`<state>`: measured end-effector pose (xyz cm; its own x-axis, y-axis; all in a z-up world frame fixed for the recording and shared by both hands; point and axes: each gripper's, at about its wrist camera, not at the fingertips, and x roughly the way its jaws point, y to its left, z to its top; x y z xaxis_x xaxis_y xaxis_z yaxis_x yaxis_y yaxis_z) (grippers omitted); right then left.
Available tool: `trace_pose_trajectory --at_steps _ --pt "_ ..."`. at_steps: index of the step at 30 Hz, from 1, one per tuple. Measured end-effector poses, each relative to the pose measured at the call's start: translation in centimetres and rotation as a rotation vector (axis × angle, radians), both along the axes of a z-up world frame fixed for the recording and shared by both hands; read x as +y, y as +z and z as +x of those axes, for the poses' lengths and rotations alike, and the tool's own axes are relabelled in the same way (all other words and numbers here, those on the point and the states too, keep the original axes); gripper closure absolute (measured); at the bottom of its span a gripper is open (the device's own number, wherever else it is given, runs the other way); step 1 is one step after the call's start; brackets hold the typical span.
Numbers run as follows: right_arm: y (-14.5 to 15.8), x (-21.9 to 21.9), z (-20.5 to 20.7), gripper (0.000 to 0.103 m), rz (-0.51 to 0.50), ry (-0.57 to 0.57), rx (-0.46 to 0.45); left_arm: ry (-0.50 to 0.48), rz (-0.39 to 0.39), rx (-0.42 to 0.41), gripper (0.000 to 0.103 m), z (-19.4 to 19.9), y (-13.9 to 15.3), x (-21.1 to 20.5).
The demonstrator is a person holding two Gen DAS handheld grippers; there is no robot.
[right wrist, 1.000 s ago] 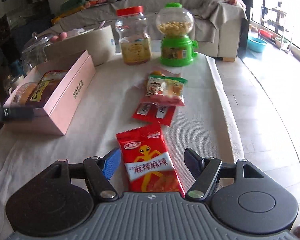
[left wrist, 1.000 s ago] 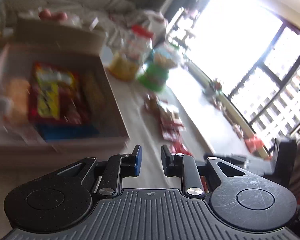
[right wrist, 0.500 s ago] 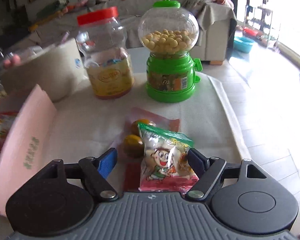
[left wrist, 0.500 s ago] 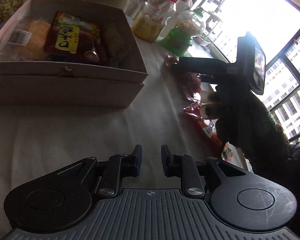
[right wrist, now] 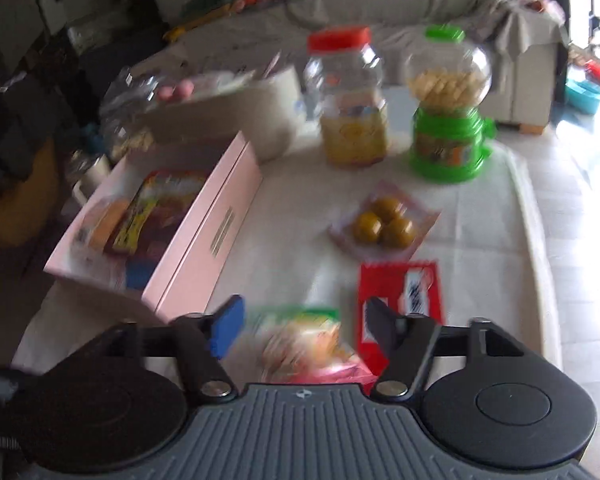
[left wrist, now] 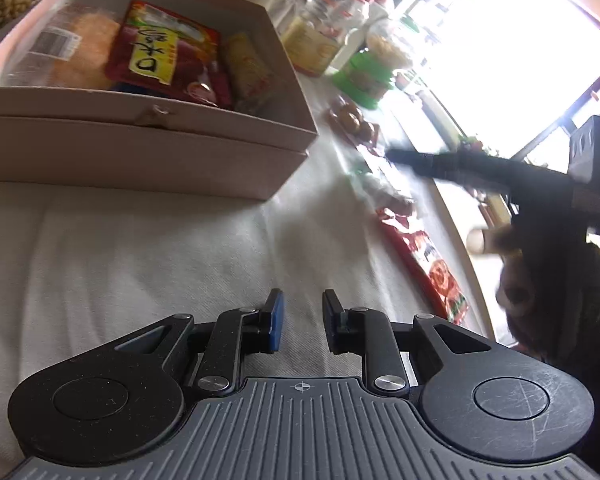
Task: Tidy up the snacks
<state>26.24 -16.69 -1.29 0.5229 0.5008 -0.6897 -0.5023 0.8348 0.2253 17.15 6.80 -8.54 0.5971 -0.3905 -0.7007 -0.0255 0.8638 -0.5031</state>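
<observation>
- Left hand-held gripper [left wrist: 299, 322] is low over the white-covered tabletop [left wrist: 140, 248], fingers a small gap apart with nothing between them, just bare cloth under the tips.
- Right hand-held gripper [right wrist: 304, 322] has its fingers spread wide with a snack bag [right wrist: 304, 344] (green top, pinkish bottom) sitting in the gap. It's blurry, and neither finger looks like it's touching the bag, so I can't call it a grip.
- Just to the right of that bag there's a red packet [right wrist: 404, 292] lying flat on the cloth.
- A bit further out is a clear wrapper with three brown round sweets [right wrist: 384, 226], on its own, apart from the red packet.
- Off to the left is the open pink box [right wrist: 208, 240]. It already has stuff in it: a red and yellow packet [left wrist: 162, 50], an orange-ish wrapped thing [left wrist: 84, 46] next to it and a yellow bar [left wrist: 246, 68] on the other side.
- From the left camera you can also see the right gripper reaching in over the snacks on the cloth, and another long red packet [left wrist: 428, 260] near the table edge.
- At the far end: a clear jar with a red lid [right wrist: 350, 108] and beside it a green candy dispenser [right wrist: 448, 108] with a clear globe. A pale round tub [right wrist: 228, 120] sits behind the box.
- Past the table there's a sofa [right wrist: 420, 0] with stuff piled along the top.
</observation>
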Motion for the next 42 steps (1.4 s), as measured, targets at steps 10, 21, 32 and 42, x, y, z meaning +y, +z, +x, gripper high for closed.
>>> trace_pose_trajectory --at_steps 10,21,32,42 --pt "-4.3 4.3 9.3 0.039 -0.136 -0.2 0.004 0.027 0.077 -0.019 0.079 -1.5 0.8 0.4" --pt "0.5 1.7 0.3 0.102 -0.044 -0.046 -0.017 0.11 0.053 -0.023 0.079 -3.6 0.7 2.6" --pt "-1.2 1.2 0.7 0.042 -0.058 -0.137 -0.046 0.046 0.048 -0.062 0.079 -5.0 0.6 -0.1" --pt "-3.8 5.6 3.4 0.053 -0.244 -0.04 -0.055 0.113 0.147 -0.093 0.079 -6.2 1.2 1.7"
